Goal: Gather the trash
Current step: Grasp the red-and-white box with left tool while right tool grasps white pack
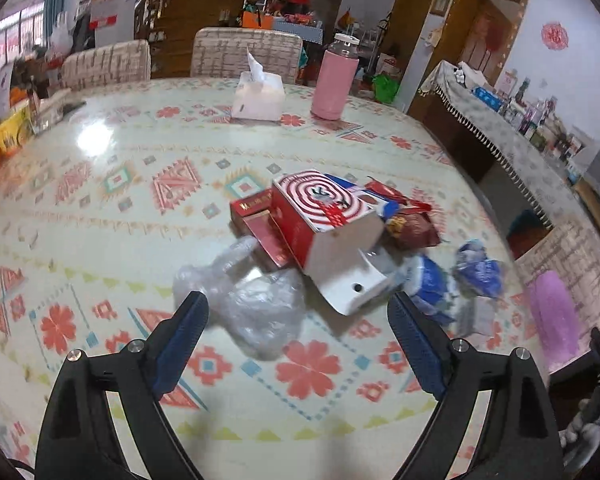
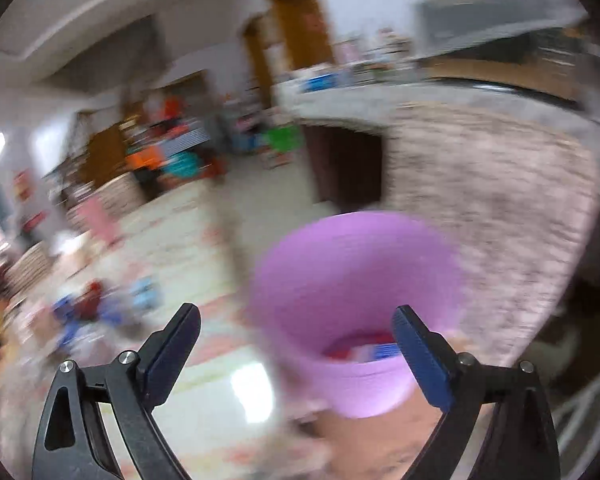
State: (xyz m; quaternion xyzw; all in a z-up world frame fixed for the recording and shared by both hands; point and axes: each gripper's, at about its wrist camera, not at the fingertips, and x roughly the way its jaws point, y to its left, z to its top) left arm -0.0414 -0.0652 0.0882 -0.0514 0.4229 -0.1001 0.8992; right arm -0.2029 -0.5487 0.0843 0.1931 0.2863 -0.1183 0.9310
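A pile of trash lies on the patterned table (image 1: 100,208). It holds a red and white box with a spiral top (image 1: 324,216), a flat red packet (image 1: 260,224), a crumpled clear plastic bag (image 1: 256,304), a brown snack wrapper (image 1: 414,228) and blue wrappers (image 1: 476,268). My left gripper (image 1: 298,308) is open and empty, just short of the clear bag and the box. A purple bin (image 2: 360,280) with some red and blue trash inside (image 2: 364,350) stands beside the table; it also shows in the left wrist view (image 1: 552,312). My right gripper (image 2: 296,320) is open and empty above the bin. The right wrist view is blurred.
A tissue box (image 1: 258,98) and a pink bottle (image 1: 336,80) stand at the far side of the table. Oranges and snack packs (image 1: 8,136) sit at its left edge. Chairs (image 1: 244,54) stand behind. A covered sideboard (image 1: 512,136) is at the right.
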